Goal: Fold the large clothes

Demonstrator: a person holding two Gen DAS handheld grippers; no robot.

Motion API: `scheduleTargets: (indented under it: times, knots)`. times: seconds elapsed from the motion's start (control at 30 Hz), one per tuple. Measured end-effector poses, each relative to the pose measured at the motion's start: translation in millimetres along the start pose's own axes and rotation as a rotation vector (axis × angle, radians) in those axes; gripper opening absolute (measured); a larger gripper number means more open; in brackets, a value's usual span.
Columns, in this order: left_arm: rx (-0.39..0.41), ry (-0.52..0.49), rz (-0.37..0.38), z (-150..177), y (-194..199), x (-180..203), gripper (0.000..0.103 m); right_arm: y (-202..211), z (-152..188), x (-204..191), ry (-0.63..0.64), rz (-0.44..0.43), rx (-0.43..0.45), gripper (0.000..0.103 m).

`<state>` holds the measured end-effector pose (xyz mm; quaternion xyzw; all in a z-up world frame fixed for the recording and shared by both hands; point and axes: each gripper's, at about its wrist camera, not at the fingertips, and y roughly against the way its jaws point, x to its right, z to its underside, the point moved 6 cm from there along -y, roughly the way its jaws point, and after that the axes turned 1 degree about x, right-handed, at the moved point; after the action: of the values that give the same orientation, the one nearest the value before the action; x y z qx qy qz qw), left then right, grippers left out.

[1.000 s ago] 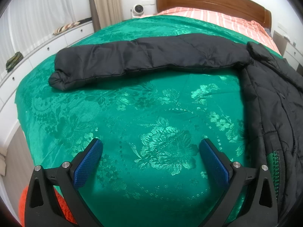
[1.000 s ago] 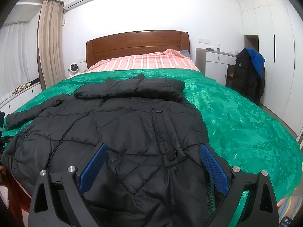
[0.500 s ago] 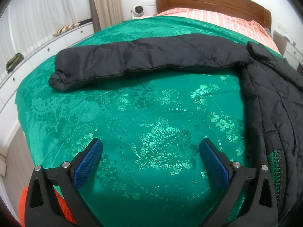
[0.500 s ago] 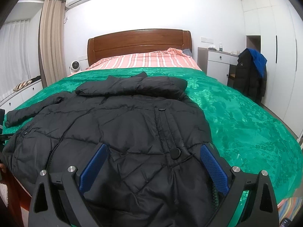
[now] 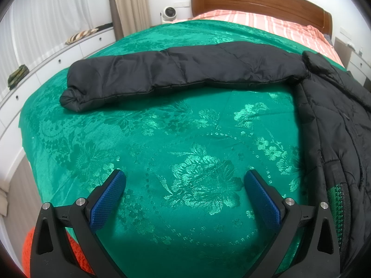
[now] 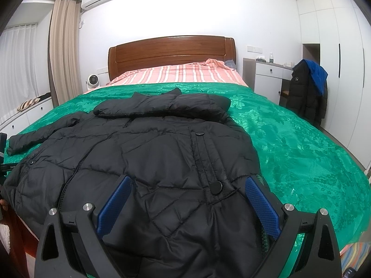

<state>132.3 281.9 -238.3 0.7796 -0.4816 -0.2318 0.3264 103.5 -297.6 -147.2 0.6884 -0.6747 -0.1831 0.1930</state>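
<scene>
A large black quilted jacket (image 6: pixel 148 162) lies spread on the green bedspread (image 6: pixel 289 139), front up, with its hood (image 6: pixel 162 106) toward the headboard. One sleeve (image 5: pixel 180 74) stretches out straight to the left across the cover; the jacket's side and zipper edge (image 5: pixel 338 153) fill the right of the left wrist view. My left gripper (image 5: pixel 184 178) hangs open over bare bedspread (image 5: pixel 162 150), well short of the sleeve. My right gripper (image 6: pixel 186 183) is open just above the jacket's lower front, with nothing between its blue pads.
A wooden headboard (image 6: pixel 171 53) and striped pink bedding (image 6: pixel 180 73) lie beyond the jacket. White drawers (image 5: pixel 46 62) run along the left wall. A chair draped with dark and blue coats (image 6: pixel 306 90) stands by the white cabinet at right. Something orange (image 5: pixel 30 252) sits below the bed's near corner.
The right gripper has edged slightly lower and closer over the jacket's front. The left view is almost unchanged.
</scene>
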Motion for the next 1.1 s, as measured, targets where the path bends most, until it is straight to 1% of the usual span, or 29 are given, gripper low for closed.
scheduleTargets:
  times: [1.1]
  knots:
    - [-0.002,0.003,-0.001,0.9,-0.2,-0.2,0.103,-2.5,-1.8,-4.5,0.006,-0.007,-0.005,0.098]
